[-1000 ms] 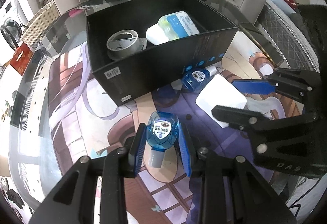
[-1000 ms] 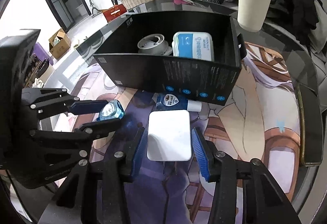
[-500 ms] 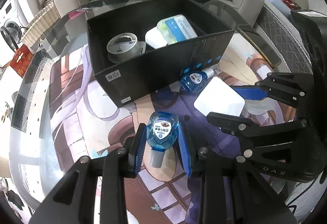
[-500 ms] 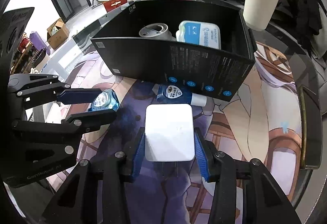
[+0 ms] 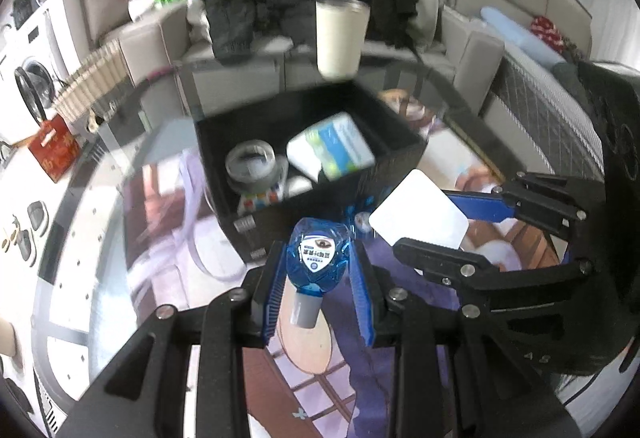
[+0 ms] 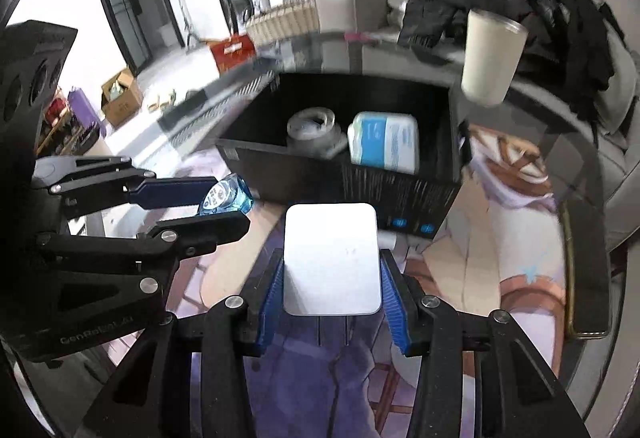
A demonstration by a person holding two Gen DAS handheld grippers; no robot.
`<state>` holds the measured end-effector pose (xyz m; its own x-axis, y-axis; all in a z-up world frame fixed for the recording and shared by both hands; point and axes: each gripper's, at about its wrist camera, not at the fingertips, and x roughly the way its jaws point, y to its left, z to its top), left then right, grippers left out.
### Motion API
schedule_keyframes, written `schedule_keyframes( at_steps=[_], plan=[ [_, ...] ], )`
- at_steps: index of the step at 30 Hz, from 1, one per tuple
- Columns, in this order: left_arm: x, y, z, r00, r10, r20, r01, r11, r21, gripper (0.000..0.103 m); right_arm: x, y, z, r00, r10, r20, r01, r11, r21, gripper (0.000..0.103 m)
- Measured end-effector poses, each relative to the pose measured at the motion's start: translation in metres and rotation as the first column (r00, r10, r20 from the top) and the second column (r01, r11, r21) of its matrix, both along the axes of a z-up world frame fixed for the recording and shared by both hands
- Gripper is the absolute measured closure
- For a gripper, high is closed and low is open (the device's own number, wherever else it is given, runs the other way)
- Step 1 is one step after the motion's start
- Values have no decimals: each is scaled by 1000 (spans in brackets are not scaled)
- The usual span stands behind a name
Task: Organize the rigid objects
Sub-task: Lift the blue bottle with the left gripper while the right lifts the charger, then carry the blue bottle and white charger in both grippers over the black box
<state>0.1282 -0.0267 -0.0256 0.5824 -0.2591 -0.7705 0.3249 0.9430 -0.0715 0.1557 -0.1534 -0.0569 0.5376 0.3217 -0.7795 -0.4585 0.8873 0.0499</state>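
Note:
My left gripper (image 5: 316, 254) is shut on a blue faceted bottle (image 5: 318, 258), held above the table with its grey cap pointing back at me. My right gripper (image 6: 331, 262) is shut on a flat white plug block (image 6: 331, 258), also clear of the table. Each shows in the other's view: the bottle (image 6: 226, 194) at the left, the white block (image 5: 418, 208) at the right. Just ahead stands the open black box (image 5: 400, 158), holding a grey tape roll (image 5: 250, 162) and a blue-and-white pack (image 5: 332, 150).
A second blue bottle (image 5: 362, 218) lies against the box's front wall, mostly hidden behind the white block. A beige cup (image 6: 492, 54) stands on the glass table beyond the box. A sofa piled with dark clothes (image 5: 248, 10) runs along the back.
Both grippers have risen off the table with the bottle and the white block held. Both views have tilted up, so the box sits lower in them and looks smaller.

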Motion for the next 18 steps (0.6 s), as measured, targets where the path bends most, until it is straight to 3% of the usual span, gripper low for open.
schedule_keyframes(
  at_steps=[3,6,9,11,14,18],
  plan=[
    [-8,3,21,994,16,104,-15,1000,-19,74,-12,0,22,993,-6,116,4,1000,21,58],
    [-21,7,44,972,44,230,-35,998,-45,74,-26,-4,45,973,-25,232,13,998,55,58],
    [-40,12,67,927,64,368,-42,997,-68,74,-41,-8,66,932,-53,358,22,996,90,58],
    [-51,15,76,905,72,419,-42,996,-80,74,-54,-11,80,893,-68,445,23,994,105,58],
    [-58,18,84,886,74,457,-37,995,-90,74,-74,-12,96,841,-80,534,16,992,123,58],
    [-55,22,85,891,85,445,-42,994,-105,74,-80,-11,104,841,-77,536,5,991,134,58]
  ],
)
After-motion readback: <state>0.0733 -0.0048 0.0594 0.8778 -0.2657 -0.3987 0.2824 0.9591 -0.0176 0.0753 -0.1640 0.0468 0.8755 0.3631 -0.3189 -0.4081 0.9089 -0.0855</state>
